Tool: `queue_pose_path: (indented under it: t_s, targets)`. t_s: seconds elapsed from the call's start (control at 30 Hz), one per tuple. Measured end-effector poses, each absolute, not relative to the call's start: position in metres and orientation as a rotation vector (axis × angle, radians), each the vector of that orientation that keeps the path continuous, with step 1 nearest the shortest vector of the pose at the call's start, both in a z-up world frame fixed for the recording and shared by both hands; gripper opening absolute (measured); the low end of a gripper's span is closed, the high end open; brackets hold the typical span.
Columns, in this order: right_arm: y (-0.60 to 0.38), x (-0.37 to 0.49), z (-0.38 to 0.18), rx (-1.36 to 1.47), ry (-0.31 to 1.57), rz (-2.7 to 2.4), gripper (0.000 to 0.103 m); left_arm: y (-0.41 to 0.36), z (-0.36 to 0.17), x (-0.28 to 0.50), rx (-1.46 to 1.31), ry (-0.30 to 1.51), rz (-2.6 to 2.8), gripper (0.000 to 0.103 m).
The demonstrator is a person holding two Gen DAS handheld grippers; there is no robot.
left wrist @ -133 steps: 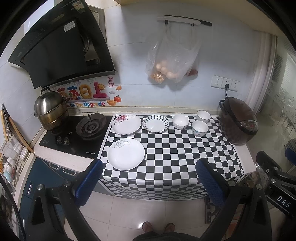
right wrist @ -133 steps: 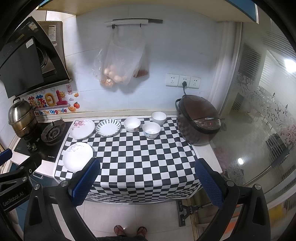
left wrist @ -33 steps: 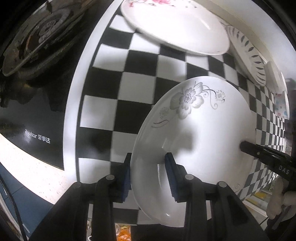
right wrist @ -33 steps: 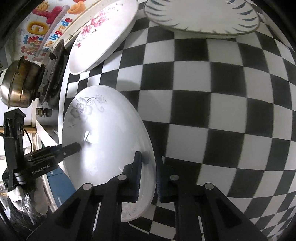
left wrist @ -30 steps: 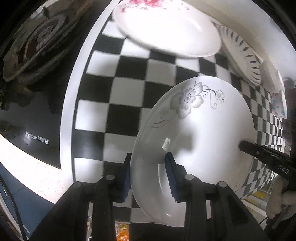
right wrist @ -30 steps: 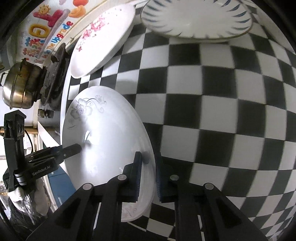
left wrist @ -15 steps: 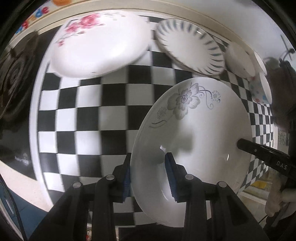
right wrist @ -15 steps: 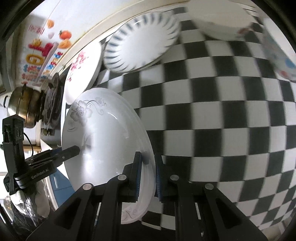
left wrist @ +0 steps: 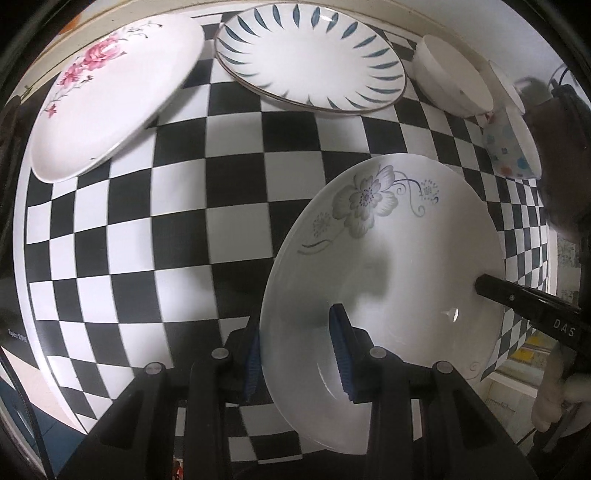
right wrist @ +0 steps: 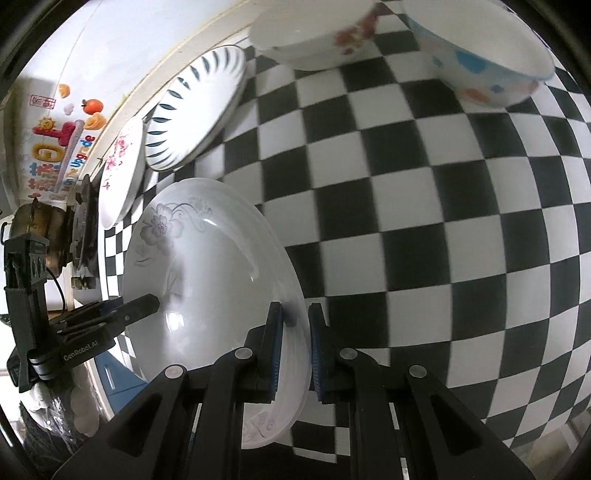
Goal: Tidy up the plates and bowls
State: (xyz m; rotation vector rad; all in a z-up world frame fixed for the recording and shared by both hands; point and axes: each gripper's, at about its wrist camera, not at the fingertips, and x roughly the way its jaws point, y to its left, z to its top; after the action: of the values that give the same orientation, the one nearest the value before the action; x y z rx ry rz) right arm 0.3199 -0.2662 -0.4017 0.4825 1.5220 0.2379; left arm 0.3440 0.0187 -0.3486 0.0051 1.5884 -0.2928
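Note:
Both grippers hold one white plate with a grey flower (left wrist: pixel 388 251), lifted above the checkered cloth (left wrist: pixel 147 206). My left gripper (left wrist: pixel 295 354) is shut on its left rim. My right gripper (right wrist: pixel 293 347) is shut on the opposite rim of the same plate (right wrist: pixel 207 266). At the back lie a pink-flowered plate (left wrist: pixel 107 88) and a blue-striped plate (left wrist: pixel 310 62). To the right stand a white bowl (left wrist: pixel 450 85) and a bowl with coloured dots (left wrist: pixel 509 147). In the right wrist view the striped plate (right wrist: pixel 195 107), white bowl (right wrist: pixel 310 33) and dotted bowl (right wrist: pixel 480 59) are ahead.
A gas stove with a steel pot (right wrist: pixel 33 229) lies left of the cloth. A dark rice cooker (left wrist: pixel 554 122) stands at the right. The counter's front edge (left wrist: pixel 55 398) is just below the grippers. Wall stickers (right wrist: pixel 59 133) mark the back wall.
Both grippers have carried the flowered plate to the right across the cloth, away from the stove. The striped plate and the bowls are now much closer. Both grips are unchanged.

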Motion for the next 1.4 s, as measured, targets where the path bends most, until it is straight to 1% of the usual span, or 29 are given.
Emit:
queue_pose_path:
  t_s: [0.47, 0.7, 0.8, 0.93, 0.97, 1.0, 1.03, 1.07, 1.1, 1.17, 1.23, 1.33, 1.4]
  targets:
    - [-0.274, 0.332, -0.418, 0.453, 1.561, 0.252, 0.016, 0.018, -0.373, 0.354, 0.018, 1.636, -0.244, 0.032]
    - [-0.269, 0.333, -0.422, 0.458, 1.577, 0.267, 0.016, 0.019, -0.373, 0.352, 0.014, 1.628, -0.217, 0.032]
    - [-0.27, 0.336, -0.423, 0.462, 1.592, 0.273, 0.017, 0.019, -0.366, 0.349, -0.01, 1.616, -0.169, 0.032]
    - [-0.28, 0.335, -0.4, 0.435, 1.541, 0.257, 0.018, 0.04, -0.333, 0.344, -0.045, 1.539, -0.062, 0.033]
    - [-0.282, 0.334, -0.389, 0.429, 1.515, 0.255, 0.021, 0.047, -0.321, 0.341, -0.052, 1.507, -0.028, 0.033]
    - [-0.281, 0.333, -0.378, 0.425, 1.488, 0.257, 0.029, 0.053, -0.31, 0.34, -0.06, 1.477, 0.001, 0.033]
    - [-0.28, 0.332, -0.364, 0.42, 1.446, 0.266, 0.034, 0.062, -0.295, 0.337, -0.075, 1.436, 0.037, 0.033]
    - [-0.276, 0.332, -0.347, 0.407, 1.391, 0.291, 0.046, 0.069, -0.285, 0.336, -0.087, 1.411, 0.059, 0.033]
    - [-0.269, 0.333, -0.331, 0.392, 1.334, 0.321, 0.061, 0.077, -0.276, 0.335, -0.105, 1.386, 0.077, 0.033]
    - [-0.247, 0.341, -0.303, 0.372, 1.251, 0.416, 0.075, 0.095, -0.258, 0.336, -0.169, 1.351, 0.109, 0.034]
    - [-0.222, 0.355, -0.291, 0.35, 1.26, 0.491, 0.076, 0.114, -0.251, 0.343, -0.224, 1.335, 0.126, 0.038]
    - [-0.173, 0.394, -0.284, 0.311, 1.341, 0.583, 0.076, 0.142, -0.256, 0.353, -0.295, 1.327, 0.156, 0.038]
    - [-0.144, 0.418, -0.285, 0.279, 1.351, 0.6, 0.076, 0.16, -0.262, 0.366, -0.349, 1.333, 0.178, 0.038]
